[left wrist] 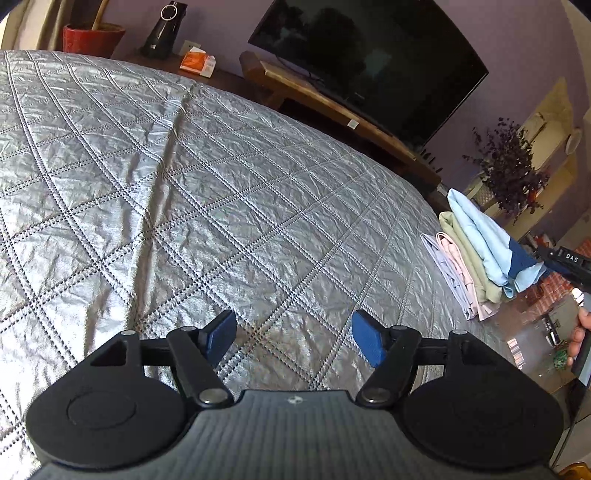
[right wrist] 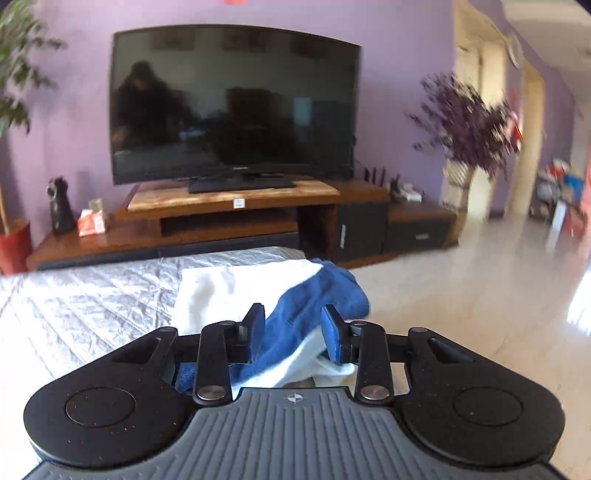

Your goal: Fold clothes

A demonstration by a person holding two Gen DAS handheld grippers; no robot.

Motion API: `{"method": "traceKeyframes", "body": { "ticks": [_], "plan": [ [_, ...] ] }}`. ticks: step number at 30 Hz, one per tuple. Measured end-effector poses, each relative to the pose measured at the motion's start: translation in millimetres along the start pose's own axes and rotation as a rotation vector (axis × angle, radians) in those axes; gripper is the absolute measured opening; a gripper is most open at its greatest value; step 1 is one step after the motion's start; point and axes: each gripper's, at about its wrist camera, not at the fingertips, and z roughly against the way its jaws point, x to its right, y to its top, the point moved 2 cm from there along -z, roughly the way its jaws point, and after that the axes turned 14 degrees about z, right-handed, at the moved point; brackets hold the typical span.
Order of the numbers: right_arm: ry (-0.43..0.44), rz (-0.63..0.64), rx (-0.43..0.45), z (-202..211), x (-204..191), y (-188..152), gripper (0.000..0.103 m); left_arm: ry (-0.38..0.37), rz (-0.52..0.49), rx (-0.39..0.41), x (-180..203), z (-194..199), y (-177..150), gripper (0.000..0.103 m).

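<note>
My left gripper (left wrist: 293, 334) hangs open over the silver quilted bedspread (left wrist: 184, 166), with nothing between its blue pads. At the bed's right edge lies a stack of folded clothes (left wrist: 465, 266); a light blue garment with a navy part (left wrist: 480, 236) lies on top. In the right wrist view that same top garment looks white and blue (right wrist: 332, 288). Its blue fold runs between the fingers of my right gripper (right wrist: 293, 326), and the pads stand slightly apart around it. The right tool's black body (left wrist: 565, 260) shows beside the stack, with a hand (left wrist: 580, 332) below it.
Beyond the bed stand a wooden TV stand (right wrist: 221, 221) with a large dark TV (right wrist: 236, 103), a black speaker (left wrist: 162, 33) and an orange packet (left wrist: 195, 62). A purple-leaved plant (left wrist: 513, 166) stands right of it. Shiny tiled floor (right wrist: 480, 295) lies right of the bed.
</note>
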Motion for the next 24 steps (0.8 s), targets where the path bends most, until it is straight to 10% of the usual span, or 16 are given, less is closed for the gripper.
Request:
{"method": "traceKeyframes", "body": {
  "ticks": [3, 6, 12, 16, 24],
  "plan": [
    [0.080, 0.024, -0.259, -44, -10, 0, 0.048, 0.020, -0.022, 0.003, -1, 6, -5, 0.070],
    [0.015, 0.002, -0.250, -24, -9, -7, 0.050, 0.065, -0.054, 0.018, -6, 14, -7, 0.071],
    [0.148, -0.004, -0.286, 50, -53, -54, 0.051, 0.113, -0.035, 0.049, -16, 25, -2, 0.079],
    [0.288, -0.067, -0.263, 109, -107, -72, 0.087, 0.148, -0.048, 0.038, -14, 31, -4, 0.081],
    [0.307, -0.083, -0.134, 142, -196, -64, 0.090, 0.368, -0.157, 0.074, -7, 66, 2, 0.102]
  ]
}}
